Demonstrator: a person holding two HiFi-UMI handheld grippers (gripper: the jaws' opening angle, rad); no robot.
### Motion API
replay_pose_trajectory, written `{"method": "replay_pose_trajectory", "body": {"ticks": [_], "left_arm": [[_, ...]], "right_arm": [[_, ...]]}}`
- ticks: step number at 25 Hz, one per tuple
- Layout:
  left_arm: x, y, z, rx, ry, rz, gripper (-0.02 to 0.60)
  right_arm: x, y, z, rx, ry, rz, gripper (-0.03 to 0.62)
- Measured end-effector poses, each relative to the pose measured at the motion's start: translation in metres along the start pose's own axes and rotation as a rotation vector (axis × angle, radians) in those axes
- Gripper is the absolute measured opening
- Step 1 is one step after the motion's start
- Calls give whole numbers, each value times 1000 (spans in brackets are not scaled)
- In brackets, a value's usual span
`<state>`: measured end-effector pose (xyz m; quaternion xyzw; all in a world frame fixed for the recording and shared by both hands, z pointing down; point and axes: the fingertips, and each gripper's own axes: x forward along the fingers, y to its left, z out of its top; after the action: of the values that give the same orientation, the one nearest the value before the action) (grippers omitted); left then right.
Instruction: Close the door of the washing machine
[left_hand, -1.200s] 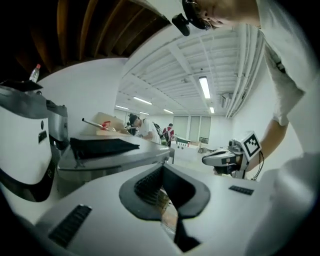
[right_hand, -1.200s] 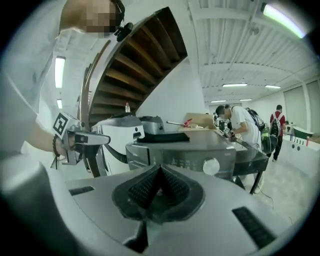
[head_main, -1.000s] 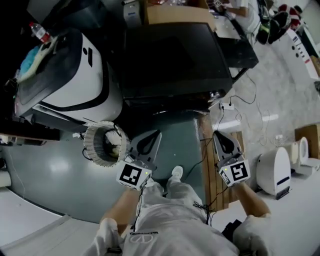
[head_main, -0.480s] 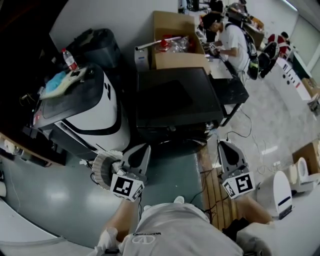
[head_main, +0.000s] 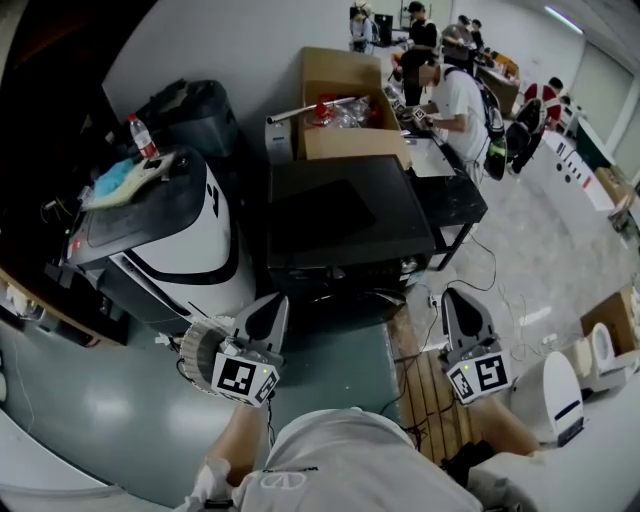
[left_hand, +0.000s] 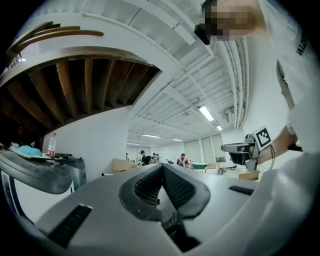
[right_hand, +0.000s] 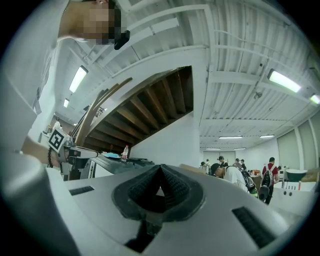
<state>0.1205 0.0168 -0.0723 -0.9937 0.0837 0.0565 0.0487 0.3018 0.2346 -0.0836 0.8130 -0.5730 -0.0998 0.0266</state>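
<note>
Pointing forward just right of the washing machine (head_main: 190, 250), left gripper (head_main: 272, 305) and right gripper (head_main: 460, 300) keep jaws pressed together, empty

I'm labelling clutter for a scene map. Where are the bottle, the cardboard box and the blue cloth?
bottle (head_main: 142, 140), head view, its clear body.
cardboard box (head_main: 350, 146), head view, its front wall.
blue cloth (head_main: 112, 177), head view, its middle.

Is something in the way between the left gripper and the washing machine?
Nothing visible. The left gripper, shut and empty, hangs beside the washing machine. A ribbed hose coil lies lower down, off to the side.
</note>
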Motion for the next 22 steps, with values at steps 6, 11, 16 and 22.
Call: {"method": "replay_pose_trajectory", "body": {"ticks": [6, 11, 16, 22], "left_arm": [[2, -19, -1, -3, -5, -17, 2], [4, -26, -1, 4, -5, -21, 2], [2, -32, -7, -5, 14, -20, 2], [5, -35, -6, -6, 15, -17, 2]], "right_arm": [[-12, -6, -4, 4, 0, -6, 9], [-12, -2, -5, -6, 1, 13, 9], [-15, -2, -8, -2, 8, 22, 9], [-13, -3, -9, -6, 7, 33, 9]]}}
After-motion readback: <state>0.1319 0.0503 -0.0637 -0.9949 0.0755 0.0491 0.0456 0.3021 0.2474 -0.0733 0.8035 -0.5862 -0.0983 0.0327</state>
